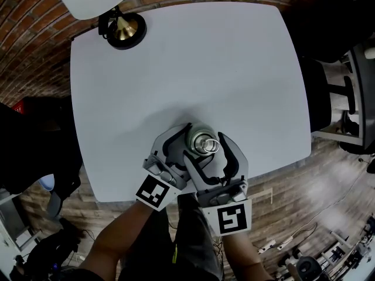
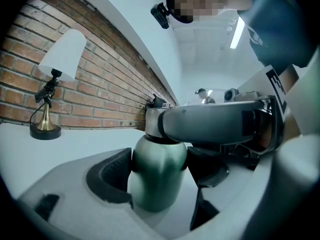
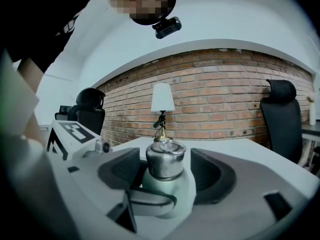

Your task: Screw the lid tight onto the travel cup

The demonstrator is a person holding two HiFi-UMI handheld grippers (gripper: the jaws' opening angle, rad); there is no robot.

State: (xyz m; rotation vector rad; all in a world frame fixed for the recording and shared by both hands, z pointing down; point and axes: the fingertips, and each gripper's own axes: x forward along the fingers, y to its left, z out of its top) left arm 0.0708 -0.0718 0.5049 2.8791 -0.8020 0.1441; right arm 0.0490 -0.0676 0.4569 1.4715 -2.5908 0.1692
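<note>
Green travel cup: standing upright on the white bench, near its front edge and just ahead of the person, with both tools meeting round it.
Left hand-held gripper: pinching the cup's body low down, its dark pads pressing on either flank and bracing it.
Right hand-held gripper: spreading wide round the steel lid, with a gap showing on each side and nothing being gripped.
Step in hand: the right tool is probably setting up for a fresh bite on the lid.
Doing it well: closing squarely on the lid's straight wall, below the wire ring; twisting about the cup's upright axis while the left tool is stopping the body from spinning or tipping.
Hard to make out: the threads are lying hidden under the lid, so its tightness is not showing; in the left gripper view the right tool's jaw is crossing in front of the lid.
Far corner: a brass-footed lamp is standing well apart from the work.
</note>
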